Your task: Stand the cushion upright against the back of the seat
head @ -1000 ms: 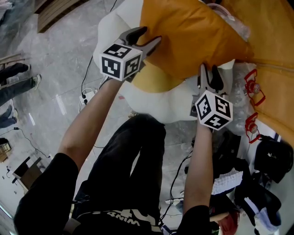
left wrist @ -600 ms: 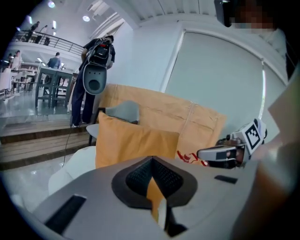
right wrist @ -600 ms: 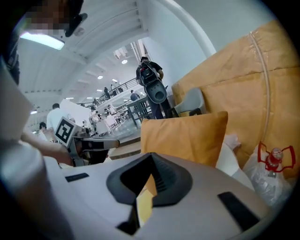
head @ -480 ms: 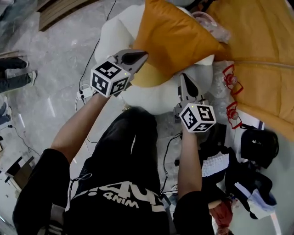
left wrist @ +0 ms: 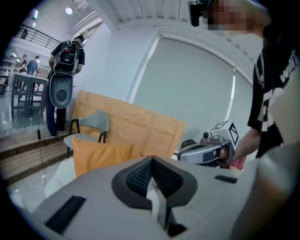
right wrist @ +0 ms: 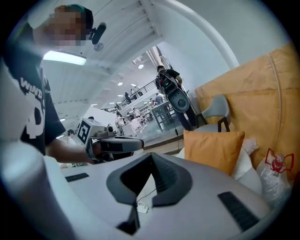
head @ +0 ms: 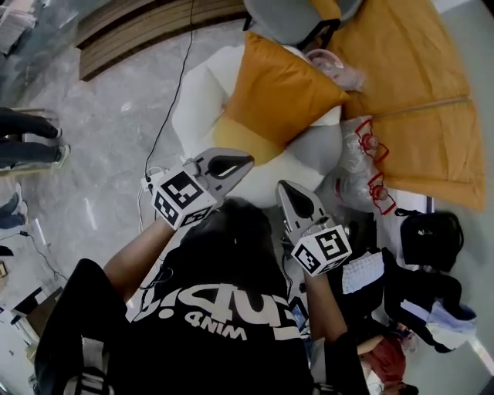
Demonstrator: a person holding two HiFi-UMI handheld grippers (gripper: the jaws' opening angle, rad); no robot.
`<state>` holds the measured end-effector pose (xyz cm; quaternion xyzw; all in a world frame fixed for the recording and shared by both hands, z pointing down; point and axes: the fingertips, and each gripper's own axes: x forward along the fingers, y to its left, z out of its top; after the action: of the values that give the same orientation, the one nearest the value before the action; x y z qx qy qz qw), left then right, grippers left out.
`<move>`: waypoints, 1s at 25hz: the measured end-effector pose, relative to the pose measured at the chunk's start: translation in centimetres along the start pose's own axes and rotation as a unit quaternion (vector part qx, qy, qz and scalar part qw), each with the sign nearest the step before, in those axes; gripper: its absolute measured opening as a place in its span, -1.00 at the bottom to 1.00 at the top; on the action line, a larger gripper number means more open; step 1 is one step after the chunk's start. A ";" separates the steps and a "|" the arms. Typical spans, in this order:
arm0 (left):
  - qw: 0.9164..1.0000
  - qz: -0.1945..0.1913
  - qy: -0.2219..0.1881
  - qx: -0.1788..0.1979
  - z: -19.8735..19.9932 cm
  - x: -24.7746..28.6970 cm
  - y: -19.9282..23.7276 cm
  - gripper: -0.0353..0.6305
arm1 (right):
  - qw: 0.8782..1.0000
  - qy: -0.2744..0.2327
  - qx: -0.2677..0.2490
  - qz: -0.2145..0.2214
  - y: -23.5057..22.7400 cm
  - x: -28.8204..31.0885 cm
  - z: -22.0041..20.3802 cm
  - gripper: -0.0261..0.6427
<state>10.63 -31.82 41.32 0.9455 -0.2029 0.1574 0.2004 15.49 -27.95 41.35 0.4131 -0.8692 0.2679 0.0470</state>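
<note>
Head view: left tongs (head: 245, 161) and right tongs (head: 284, 188) are shut empty; unsupported cushion (head: 282, 96) could be toppled off seat (head: 194, 96).

Upright on the seat (head: 197, 100), the cushion (head: 282, 96); just behind it, a chair (head: 289, 19). Right of the seat, bagged bottles (head: 363, 150) on the floor (head: 116, 116). Nearer, apart from the cushion, left gripper (head: 245, 161) and right gripper (head: 285, 187), side by side.

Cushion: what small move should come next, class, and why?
Probably just lower both grippers to rest: the cushion stands upright on the white seat, and the left gripper and right gripper are shut, empty and clear of it.
</note>
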 end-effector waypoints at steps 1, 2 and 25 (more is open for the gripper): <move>1.000 -0.008 -0.003 0.004 0.9 -0.9 -1.3 -0.87 | 1.000 -0.007 -0.007 0.002 1.1 -0.8 1.1 -0.86; 1.000 -0.014 -0.007 0.010 1.7 -1.6 -2.5 -0.87 | 1.000 -0.017 -0.015 0.003 2.1 -1.6 2.2 -0.86; 0.994 -0.034 -0.084 0.067 8.6 -5.7 -8.7 -0.87 | 0.988 -0.094 -0.106 0.052 6.7 -4.7 10.8 -0.86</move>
<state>11.40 -26.51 28.93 0.9731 -0.1758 0.0835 0.1236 15.09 -26.66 27.83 0.3829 -0.9137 0.1360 -0.0056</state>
